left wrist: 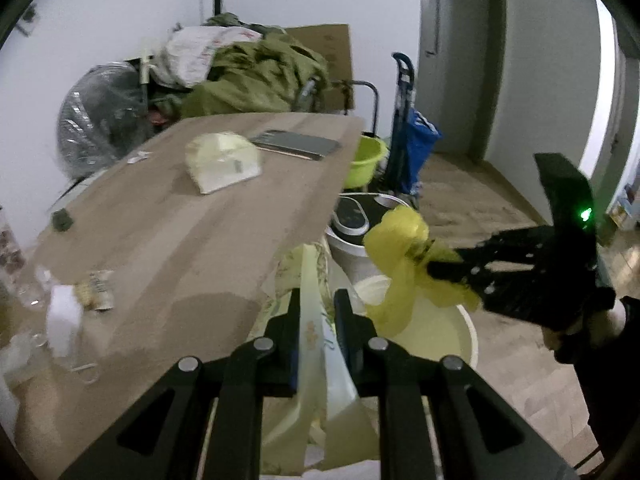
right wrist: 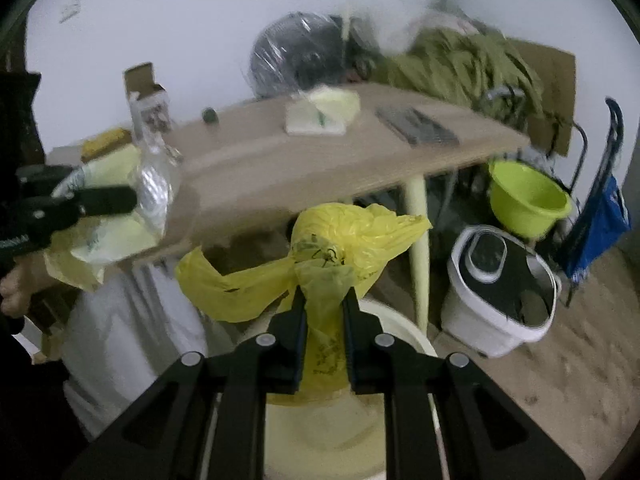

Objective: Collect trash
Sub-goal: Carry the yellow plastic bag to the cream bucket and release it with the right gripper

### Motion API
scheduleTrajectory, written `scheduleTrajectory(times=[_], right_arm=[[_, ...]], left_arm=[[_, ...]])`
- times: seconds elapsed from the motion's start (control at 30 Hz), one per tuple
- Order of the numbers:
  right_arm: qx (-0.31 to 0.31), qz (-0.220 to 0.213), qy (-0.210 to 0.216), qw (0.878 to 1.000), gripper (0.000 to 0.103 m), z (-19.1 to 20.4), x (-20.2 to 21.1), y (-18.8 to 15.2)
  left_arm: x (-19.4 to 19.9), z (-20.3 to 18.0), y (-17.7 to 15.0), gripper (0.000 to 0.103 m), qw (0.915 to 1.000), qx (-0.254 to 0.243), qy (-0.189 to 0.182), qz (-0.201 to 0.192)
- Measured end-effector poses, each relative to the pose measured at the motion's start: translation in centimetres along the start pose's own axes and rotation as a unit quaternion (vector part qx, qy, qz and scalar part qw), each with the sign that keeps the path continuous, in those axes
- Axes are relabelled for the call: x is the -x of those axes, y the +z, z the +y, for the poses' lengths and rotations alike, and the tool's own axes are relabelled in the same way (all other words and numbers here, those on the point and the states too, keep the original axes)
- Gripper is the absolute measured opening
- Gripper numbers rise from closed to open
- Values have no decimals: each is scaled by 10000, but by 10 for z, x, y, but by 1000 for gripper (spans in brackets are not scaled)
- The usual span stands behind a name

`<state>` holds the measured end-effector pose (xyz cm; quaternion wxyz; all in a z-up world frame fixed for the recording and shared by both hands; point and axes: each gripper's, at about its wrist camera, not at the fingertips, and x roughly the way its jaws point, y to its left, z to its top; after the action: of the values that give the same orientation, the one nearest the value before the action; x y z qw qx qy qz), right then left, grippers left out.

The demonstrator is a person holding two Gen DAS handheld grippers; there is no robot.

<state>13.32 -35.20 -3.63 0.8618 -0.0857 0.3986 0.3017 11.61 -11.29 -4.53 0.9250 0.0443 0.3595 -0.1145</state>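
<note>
Beside the bench, the right gripper pinches a yellow bag and the left gripper a pale wrapper above the bucket, seemingly ready to drop.

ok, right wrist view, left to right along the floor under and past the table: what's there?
Yellow bag pinched in the right tool → pale table leg → white bucket-like bin → lime green basin → blue trolley bag.
</note>
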Motion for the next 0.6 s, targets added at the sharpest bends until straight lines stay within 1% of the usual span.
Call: scheduleTrajectory(times=[0.1, 0.17, 0.2, 0.23, 0.27, 0.37, 0.6], right_arm=[[-140, 303, -73, 9994, 19, -10, -11, -16], [-182, 402, -129, 9989, 27, -14, -15, -24], [-223, 459, -160, 9986, 42, -18, -16, -29], [-251, 485, -187, 9983, 52, -18, -18, -31], [-285, 499, -205, 9981, 53, -20, -19, -34], [-398, 539, -242, 9975, 53, -26, -18, -41], [-708, 475, -566, 9947, 53, -44, -4, -49]], left_arm=[[-16, -13, 1, 14, 9998, -58, -110, 133], [-25, -18, 3, 14, 9996, -85, -155, 221], [-30, -22, 3, 14, 9994, -106, -196, 264], [-34, -25, 3, 14, 9992, -126, -224, 298], [-38, -27, 4, 14, 9990, -156, -248, 327], [-51, -36, 5, 14, 9982, -245, -324, 439], [-73, -54, 7, 14, 9961, -457, -484, 579]])
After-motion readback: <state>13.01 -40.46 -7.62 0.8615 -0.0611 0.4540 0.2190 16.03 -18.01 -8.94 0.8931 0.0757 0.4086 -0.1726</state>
